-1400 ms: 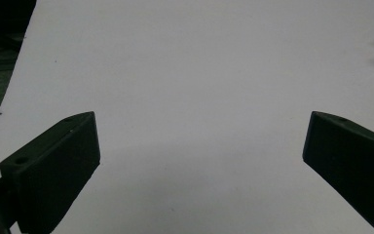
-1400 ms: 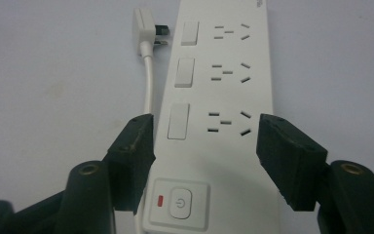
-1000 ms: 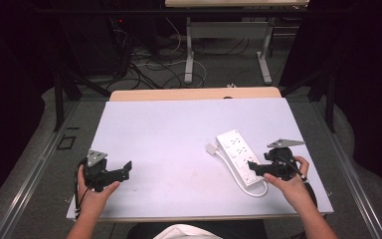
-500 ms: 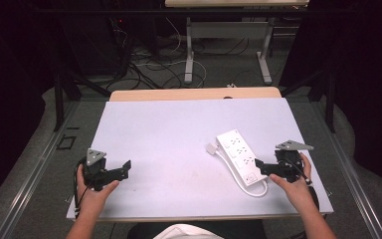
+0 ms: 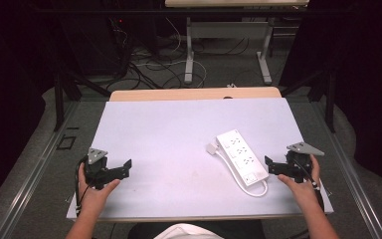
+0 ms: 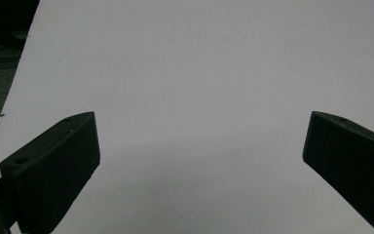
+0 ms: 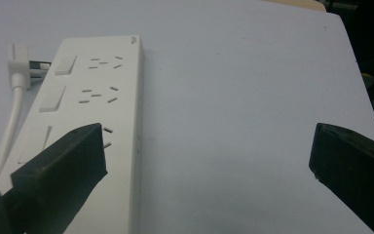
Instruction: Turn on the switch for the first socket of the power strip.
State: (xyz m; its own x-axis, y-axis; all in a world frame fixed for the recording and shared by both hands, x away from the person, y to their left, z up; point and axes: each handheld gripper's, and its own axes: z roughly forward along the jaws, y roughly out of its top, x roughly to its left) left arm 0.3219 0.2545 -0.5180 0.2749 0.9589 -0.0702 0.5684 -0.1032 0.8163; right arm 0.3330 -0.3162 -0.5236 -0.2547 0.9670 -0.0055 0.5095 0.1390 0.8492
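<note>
- The right gripper (image 5: pixel 278 167) has drawn back from the white power strip (image 5: pixel 241 156): 1 second ago it sat over the strip's near end, and now it hovers just beside that end, toward the bench (image 5: pixel 179 134) edge.
- Its jaws stand wide apart and hold nothing; in the right gripper view the power strip (image 7: pixel 85 126) lies under and ahead of the left jaw, with bare bench between the 2 jaws.
- The power strip lies flat and diagonal on the right half of the bench, its white cord (image 5: pixel 256 191) looping past the near end and its plug (image 5: pixel 212 148) resting beside the far end.
- The left gripper (image 5: pixel 122 168) has barely shifted; it hovers near the front left edge, well apart from the strip, jaws wide and empty.
- Judgement: the pull-back reads as a release or a re-aim, so the strip is free on the bench and any grasp has yet to be made.
</note>
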